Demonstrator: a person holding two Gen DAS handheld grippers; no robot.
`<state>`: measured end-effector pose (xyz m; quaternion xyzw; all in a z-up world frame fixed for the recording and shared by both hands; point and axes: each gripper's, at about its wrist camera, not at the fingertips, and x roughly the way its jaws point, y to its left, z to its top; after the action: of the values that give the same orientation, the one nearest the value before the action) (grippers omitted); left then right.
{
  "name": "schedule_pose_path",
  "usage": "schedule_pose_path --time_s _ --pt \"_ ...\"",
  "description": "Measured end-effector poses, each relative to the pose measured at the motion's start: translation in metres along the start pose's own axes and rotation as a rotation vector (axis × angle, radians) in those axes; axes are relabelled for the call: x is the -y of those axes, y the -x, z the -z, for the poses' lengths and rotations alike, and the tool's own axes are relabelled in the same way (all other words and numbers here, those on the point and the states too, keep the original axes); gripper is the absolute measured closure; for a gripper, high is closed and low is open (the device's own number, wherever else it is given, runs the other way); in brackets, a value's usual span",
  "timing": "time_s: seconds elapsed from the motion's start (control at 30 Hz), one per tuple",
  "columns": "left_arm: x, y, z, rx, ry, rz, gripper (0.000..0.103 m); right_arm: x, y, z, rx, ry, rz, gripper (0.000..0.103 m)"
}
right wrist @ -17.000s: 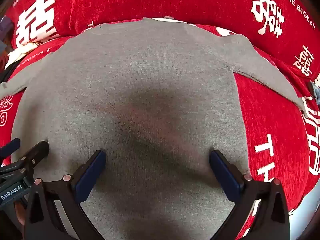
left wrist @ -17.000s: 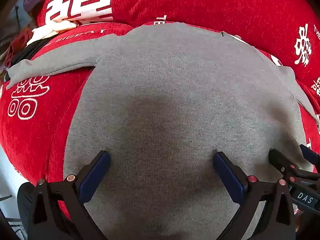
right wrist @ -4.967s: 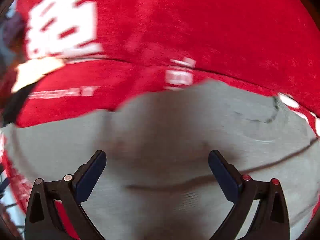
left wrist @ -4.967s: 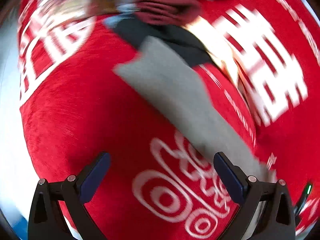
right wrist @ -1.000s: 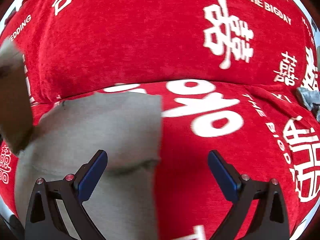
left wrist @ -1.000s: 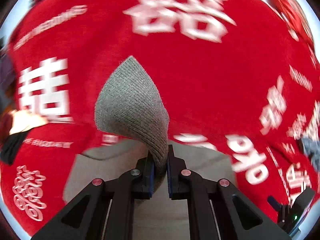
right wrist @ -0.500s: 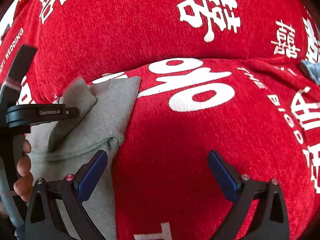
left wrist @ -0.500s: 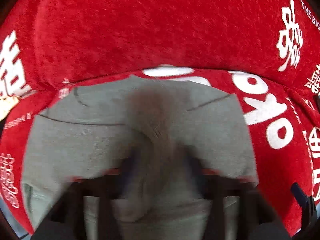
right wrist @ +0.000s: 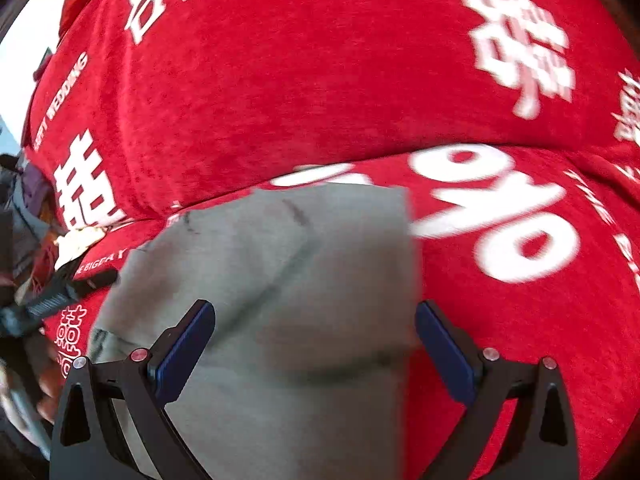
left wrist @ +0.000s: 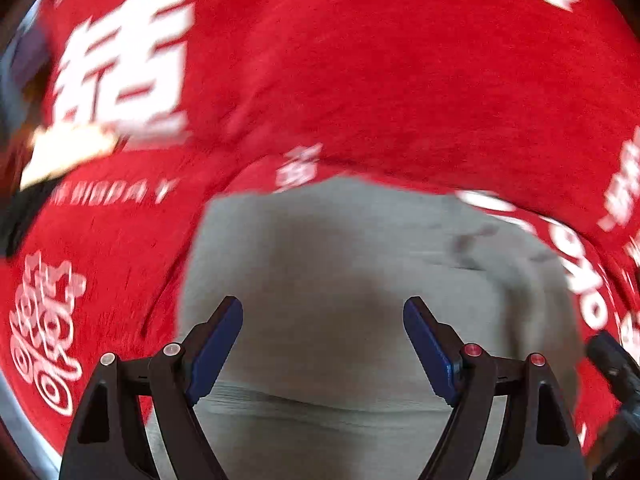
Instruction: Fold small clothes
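On red cover (left wrist: 360,80) w/ white lettering: grey sweater (left wrist: 340,260) lying flat, partly folded, sleeve doubled over body, crease across near end. Left gripper (left wrist: 323,344) over sweater's mid, jaws just been opening, now spread wide, nothing between pads, cloth only below. Right gripper (right wrist: 314,354) likewise spread & empty, over sweater's right edge, right pad above bare red cover; frames motion-blurred.
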<state>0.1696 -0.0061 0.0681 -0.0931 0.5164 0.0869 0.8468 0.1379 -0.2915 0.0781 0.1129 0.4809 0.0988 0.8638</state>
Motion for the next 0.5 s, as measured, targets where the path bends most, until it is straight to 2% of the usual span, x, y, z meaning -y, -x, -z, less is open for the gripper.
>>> schedule_pose_path --time_s 0.03,0.1,0.17,0.2,0.23,0.27,0.33,0.43,0.5 --pt "-0.009 -0.011 0.004 -0.037 0.017 0.012 0.020 -0.016 -0.011 -0.004 -0.015 0.026 0.007 0.002" --pt "-0.016 -0.028 0.015 -0.090 0.003 0.039 0.020 -0.046 -0.041 -0.008 -0.054 0.110 0.085 0.002" --pt "-0.020 -0.030 0.023 -0.036 -0.061 -0.032 0.017 -0.060 -0.075 -0.006 -0.127 0.203 0.243 0.006" --pt "-0.027 -0.030 0.024 -0.020 -0.066 -0.023 0.015 -0.055 -0.085 -0.004 -0.142 0.221 0.352 0.008" --pt "-0.038 -0.029 0.023 -0.026 -0.045 -0.007 0.014 -0.040 -0.082 -0.003 -0.133 0.171 0.374 0.008" --pt "-0.052 -0.028 0.021 -0.032 -0.012 -0.007 0.014 -0.014 -0.069 -0.002 -0.118 0.053 0.318 0.008" --pt "-0.084 -0.026 0.017 -0.032 0.058 -0.031 0.014 0.024 -0.047 0.002 -0.095 -0.077 0.313 0.008" --pt "-0.111 -0.026 0.015 -0.059 0.141 -0.013 0.014 0.060 -0.011 0.012 -0.039 -0.150 0.356 0.008" --pt "-0.112 -0.014 0.016 -0.032 0.160 -0.008 0.014 0.070 0.004 0.017 -0.028 -0.162 0.352 0.008"
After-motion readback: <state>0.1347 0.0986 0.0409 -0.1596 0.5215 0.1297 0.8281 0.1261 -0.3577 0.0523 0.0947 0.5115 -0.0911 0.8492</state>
